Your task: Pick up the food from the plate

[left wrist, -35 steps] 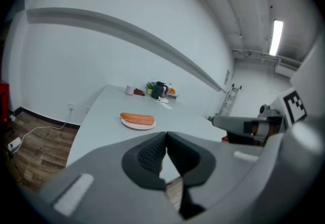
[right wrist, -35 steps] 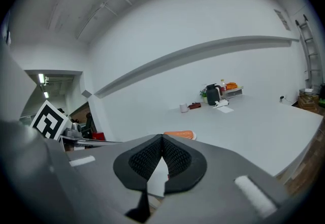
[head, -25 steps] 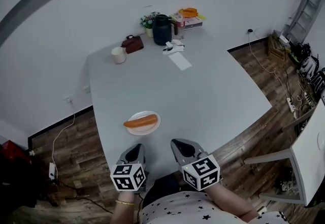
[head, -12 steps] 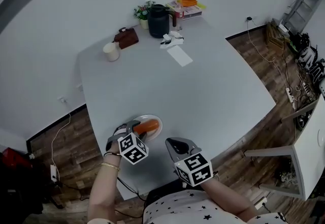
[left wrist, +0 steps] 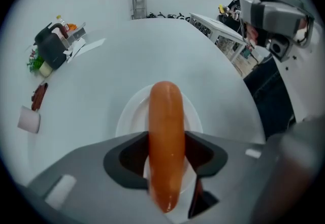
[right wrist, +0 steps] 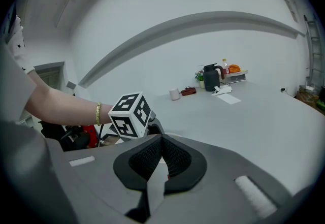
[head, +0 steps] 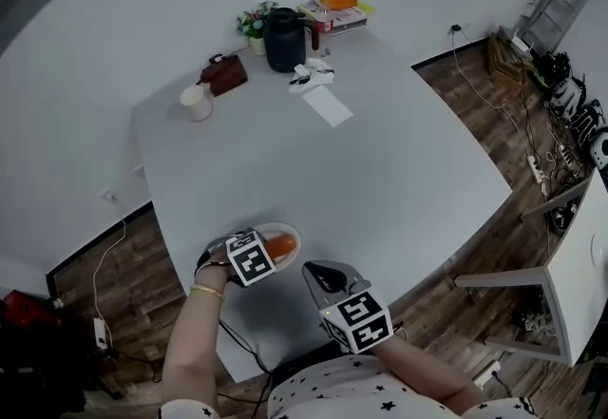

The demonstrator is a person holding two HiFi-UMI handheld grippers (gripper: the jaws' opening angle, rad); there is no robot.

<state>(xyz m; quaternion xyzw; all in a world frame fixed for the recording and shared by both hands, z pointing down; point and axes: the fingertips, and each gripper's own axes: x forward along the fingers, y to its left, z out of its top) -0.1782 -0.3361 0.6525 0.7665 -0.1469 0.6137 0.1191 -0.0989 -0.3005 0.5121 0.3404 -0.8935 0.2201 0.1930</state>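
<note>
The left tongs, jaws opening, straddle the sausage lying on the white plate at the surface's near left edge, where an off-centre squeeze could roll the slick sausage away, while the right tongs hang pressed together, empty.

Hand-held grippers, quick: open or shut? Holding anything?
Left hand-held gripper: opening, sausage between its jaws, not gripped.
Right hand-held gripper: shut, empty.

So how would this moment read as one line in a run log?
left hand-held gripper: jaws opening, sausage between them | sausage: on white plate | right hand-held gripper: shut, empty
</note>
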